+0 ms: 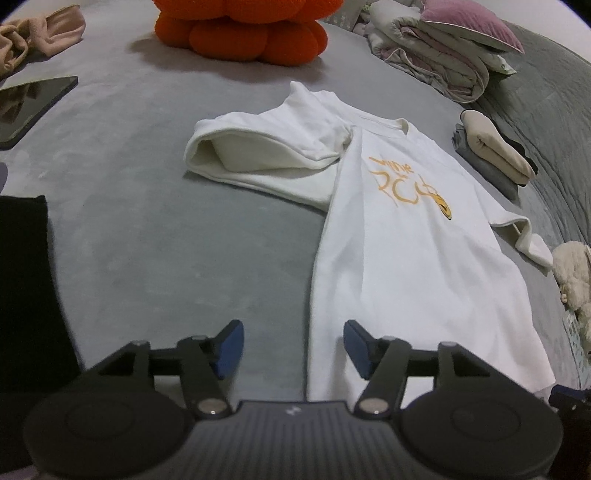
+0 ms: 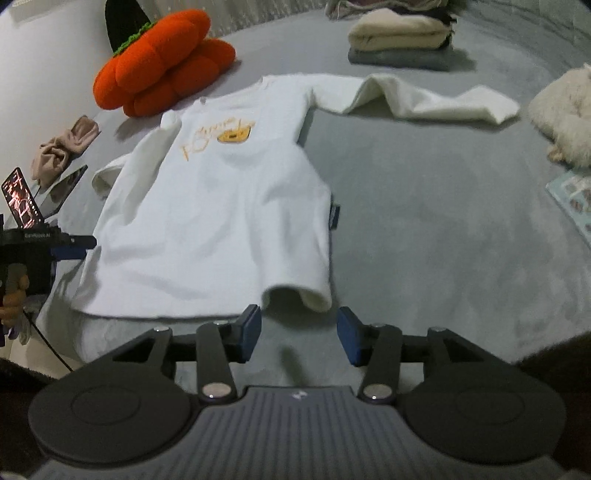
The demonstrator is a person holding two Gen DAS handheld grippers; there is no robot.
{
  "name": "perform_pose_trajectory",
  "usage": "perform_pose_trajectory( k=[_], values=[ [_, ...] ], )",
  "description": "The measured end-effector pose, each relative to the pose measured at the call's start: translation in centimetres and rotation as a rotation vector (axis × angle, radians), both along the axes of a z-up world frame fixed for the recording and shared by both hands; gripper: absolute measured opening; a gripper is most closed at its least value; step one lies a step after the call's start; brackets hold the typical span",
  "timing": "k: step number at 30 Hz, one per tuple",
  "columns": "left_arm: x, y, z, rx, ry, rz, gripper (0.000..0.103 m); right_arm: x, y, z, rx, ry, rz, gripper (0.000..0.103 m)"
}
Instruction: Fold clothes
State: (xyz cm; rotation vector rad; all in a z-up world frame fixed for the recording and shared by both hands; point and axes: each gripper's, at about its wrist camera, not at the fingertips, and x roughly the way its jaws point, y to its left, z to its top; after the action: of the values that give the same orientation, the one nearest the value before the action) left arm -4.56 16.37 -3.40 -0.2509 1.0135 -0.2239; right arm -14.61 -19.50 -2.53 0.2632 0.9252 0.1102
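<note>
A white long-sleeved shirt [image 1: 406,251] with an orange print lies flat, front up, on the grey bed cover [image 1: 166,240]. One sleeve [image 1: 258,151] lies bunched beside the chest. In the right wrist view the other sleeve [image 2: 424,99] of the shirt [image 2: 221,214] stretches out to the right. My left gripper [image 1: 293,347] is open over the shirt's lower left edge, its right pad above the cloth and nothing pinched. My right gripper [image 2: 300,334] is open just short of the hem's lower right corner, with only bed cover between its pads. The left gripper [image 2: 72,247] also shows at the shirt's far hem corner.
An orange pumpkin cushion [image 1: 240,33] sits beyond the collar. A folded stack of clothes [image 2: 399,40], a rolled quilt [image 1: 443,48], a tablet [image 1: 29,107], a beige garment [image 2: 62,151], a plush toy [image 2: 565,110], a dark cloth [image 1: 26,277] and a printed sheet [image 2: 572,199] ring the shirt.
</note>
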Motion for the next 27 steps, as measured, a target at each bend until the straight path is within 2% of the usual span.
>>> perform_pose_trajectory(
  k=[6,13,27],
  values=[
    [0.4,-0.7,-0.1,0.018,-0.007,-0.001,0.067,1.7,-0.5,0.8,0.001,-0.028,-0.008,0.051],
    [1.8,-0.9,-0.3,0.017,-0.007,0.012,0.068,4.9,-1.4,1.1,0.049,-0.026,-0.015,0.051],
    [7.1,-0.4,-0.5,-0.082,0.033,0.108,0.069,12.9,-3.0,0.2,0.125,0.026,-0.042,0.051]
  ],
)
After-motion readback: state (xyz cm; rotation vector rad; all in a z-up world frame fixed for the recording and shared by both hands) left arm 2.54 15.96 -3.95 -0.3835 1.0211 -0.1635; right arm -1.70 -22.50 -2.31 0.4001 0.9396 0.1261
